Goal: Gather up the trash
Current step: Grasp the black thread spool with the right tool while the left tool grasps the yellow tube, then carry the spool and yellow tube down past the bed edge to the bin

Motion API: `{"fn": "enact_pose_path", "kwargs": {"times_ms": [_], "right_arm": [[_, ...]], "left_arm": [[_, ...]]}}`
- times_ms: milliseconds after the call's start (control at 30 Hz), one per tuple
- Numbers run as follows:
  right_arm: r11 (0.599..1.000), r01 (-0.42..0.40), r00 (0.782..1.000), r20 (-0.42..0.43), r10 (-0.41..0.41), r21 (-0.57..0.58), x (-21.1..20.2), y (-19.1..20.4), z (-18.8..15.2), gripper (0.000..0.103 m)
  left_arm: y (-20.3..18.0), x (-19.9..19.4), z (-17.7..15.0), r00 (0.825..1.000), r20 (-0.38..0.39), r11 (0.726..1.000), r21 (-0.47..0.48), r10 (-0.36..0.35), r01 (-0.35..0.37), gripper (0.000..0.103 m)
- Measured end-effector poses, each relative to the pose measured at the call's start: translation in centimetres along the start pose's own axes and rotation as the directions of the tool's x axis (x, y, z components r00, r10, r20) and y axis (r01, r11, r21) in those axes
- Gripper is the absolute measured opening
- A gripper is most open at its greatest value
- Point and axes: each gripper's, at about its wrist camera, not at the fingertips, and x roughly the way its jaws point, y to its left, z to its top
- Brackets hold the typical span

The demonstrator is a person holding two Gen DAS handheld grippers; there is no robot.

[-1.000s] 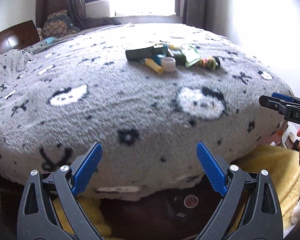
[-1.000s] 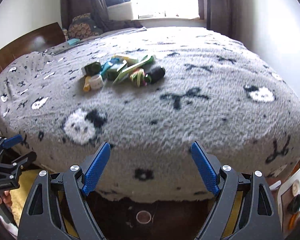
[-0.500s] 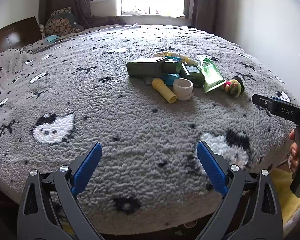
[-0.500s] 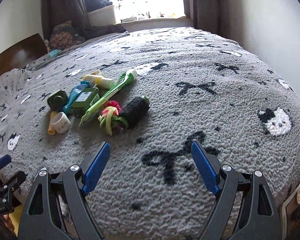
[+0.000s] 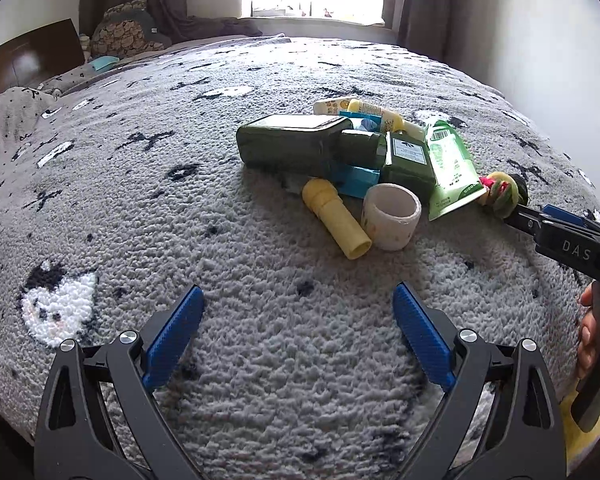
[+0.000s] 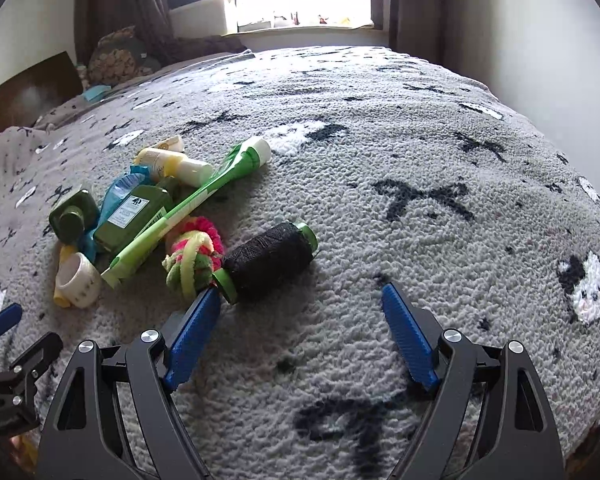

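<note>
The bed (image 5: 147,208) fills both views, its grey fleece blanket patterned with black bows and white cat faces; the trash sits in one cluster right of centre in the left wrist view and at the left in the right wrist view. Open blanket spreads wide to the left of the pile in the left view and over the whole right half of the right view; the bed's far edge meets a window sill at the top, a pale wall closes the right side, a dark headboard (image 5: 27,56) stands at upper left.

The pile — a dark green bottle (image 5: 291,144) lying on its side, a smaller green bottle (image 5: 410,158) touching it, a flattened light green tube (image 5: 450,164), a yellow tube (image 5: 336,218) and a white tape ring (image 5: 392,216) just beside each other at the near edge; a pink and yellow yarn knot (image 6: 193,256) touches a spool of black thread (image 6: 267,260).

The left gripper (image 5: 297,336) stands wide apart over bare blanket, short of the yellow tube, gripping nothing; the right gripper (image 6: 300,336) is equally wide and empty — its left fingertip (image 6: 203,308) lies just beside the spool's near green end, though I cannot tell whether they touch.
</note>
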Motion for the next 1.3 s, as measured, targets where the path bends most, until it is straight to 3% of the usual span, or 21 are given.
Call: {"fn": "enact_pose_path", "kwargs": {"times_ms": [300,367,433,533,800,1133,1267,1300], "right_arm": [[1.0,-0.009,1.0,-0.027,0.009,-0.018,2.3,-0.2,2.1,0.083],[0.999,-0.019,1.0,-0.022,0.019,-0.027,2.5,-0.1,2.3,0.074],[0.999,-0.03,0.999,-0.018,0.03,-0.036,2.4,0.1,2.3,0.056],[0.998,-0.043,0.999,-0.009,0.043,-0.043,2.0,0.1,2.2,0.055],[0.998,-0.068,0.998,0.01,0.068,-0.02,0.1,-0.9,0.9,0.055],[0.996,-0.083,0.996,0.023,0.084,-0.025,-1.9,-1.4,-1.1,0.055],[0.995,-0.098,0.995,0.025,0.099,-0.032,-2.8,-1.2,-1.6,0.055],[0.994,-0.102,0.994,0.027,0.103,-0.034,-3.1,-1.2,-1.8,0.055]], "left_arm": [[-0.1,1.2,1.0,1.0,-0.004,1.0,0.008,0.002,-0.002,0.09],[-0.1,1.3,1.2,1.0,-0.005,1.0,0.009,0.002,-0.002,0.09],[-0.2,1.5,1.4,1.0,-0.006,1.0,0.01,0.002,-0.002,0.09],[-0.2,2.0,2.0,1.0,-0.006,1.0,0.018,0.002,-0.002,0.09],[0.0,2.8,3.1,1.0,-0.008,1.0,0.012,0.012,-0.012,0.077],[0.3,4.3,4.7,0.998,-0.021,0.998,-0.001,0.055,-0.056,0.047],[0.2,3.7,4.4,0.998,-0.017,0.998,0.01,0.056,-0.056,0.019],[0.3,3.3,4.1,0.999,-0.019,0.999,0.006,0.048,-0.048,0.019]]}}
